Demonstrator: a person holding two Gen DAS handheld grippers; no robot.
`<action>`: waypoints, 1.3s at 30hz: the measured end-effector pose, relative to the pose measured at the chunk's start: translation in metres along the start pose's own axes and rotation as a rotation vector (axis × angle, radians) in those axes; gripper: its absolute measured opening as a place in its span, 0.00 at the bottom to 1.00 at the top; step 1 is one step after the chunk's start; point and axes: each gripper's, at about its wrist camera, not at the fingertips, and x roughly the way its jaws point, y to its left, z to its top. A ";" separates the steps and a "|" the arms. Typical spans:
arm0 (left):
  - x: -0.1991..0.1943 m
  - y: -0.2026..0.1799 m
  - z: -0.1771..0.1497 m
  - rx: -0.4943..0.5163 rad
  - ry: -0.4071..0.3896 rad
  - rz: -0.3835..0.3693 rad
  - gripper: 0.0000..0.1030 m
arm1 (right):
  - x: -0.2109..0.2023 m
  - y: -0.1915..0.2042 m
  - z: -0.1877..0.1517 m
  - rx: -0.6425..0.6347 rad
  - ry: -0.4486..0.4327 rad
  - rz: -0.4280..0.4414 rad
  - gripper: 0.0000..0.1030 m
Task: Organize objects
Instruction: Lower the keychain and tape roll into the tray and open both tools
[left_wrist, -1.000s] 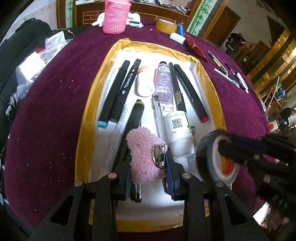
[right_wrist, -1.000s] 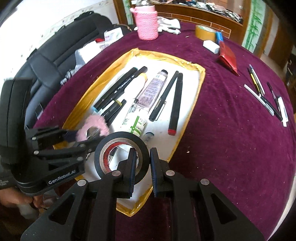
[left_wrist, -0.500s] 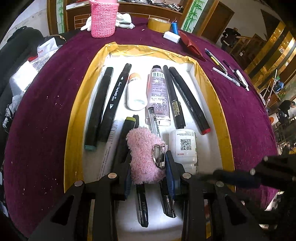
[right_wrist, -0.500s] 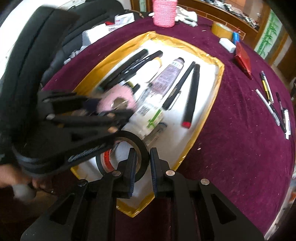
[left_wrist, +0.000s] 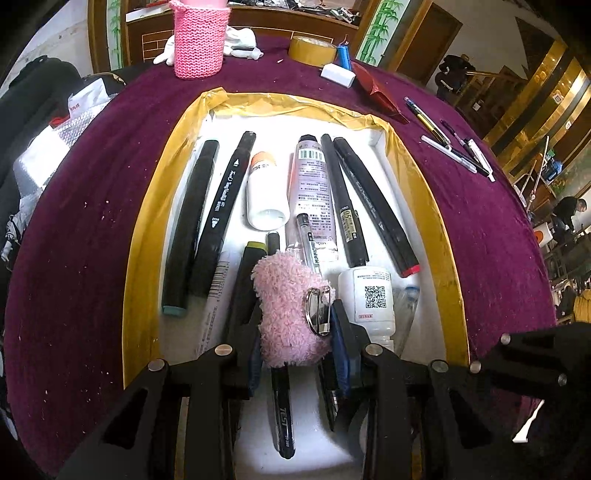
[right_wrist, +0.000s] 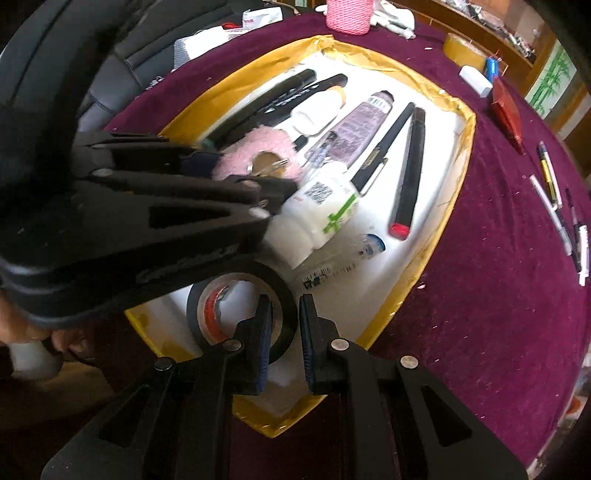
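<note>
My left gripper is shut on a fluffy pink keychain with a metal clip, held over the near middle of the white tray with gold edges. The keychain also shows in the right wrist view. My right gripper is shut on a black tape roll, low over the tray's near corner, just under the left gripper's body. The tray holds several black markers, pens, a tube and white bottles.
On the purple cloth stand a pink knitted cup, a brown tape roll, a white eraser and a red packet. Loose pens lie at the right. A black bag lies at the left edge.
Both grippers have moved forward over the tray. The left gripper has come lower and nearer the markers. The tape roll has dropped towards the tray's near corner, out of the left view.
</note>
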 end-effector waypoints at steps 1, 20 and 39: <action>0.000 0.000 0.000 0.001 0.001 0.002 0.27 | 0.001 -0.001 0.001 -0.001 0.001 -0.012 0.12; 0.001 0.001 -0.003 -0.035 0.023 -0.020 0.30 | -0.013 0.011 -0.016 0.015 0.008 -0.006 0.24; -0.034 0.004 0.004 -0.033 -0.037 0.065 0.42 | -0.038 -0.007 -0.021 0.108 -0.091 0.038 0.25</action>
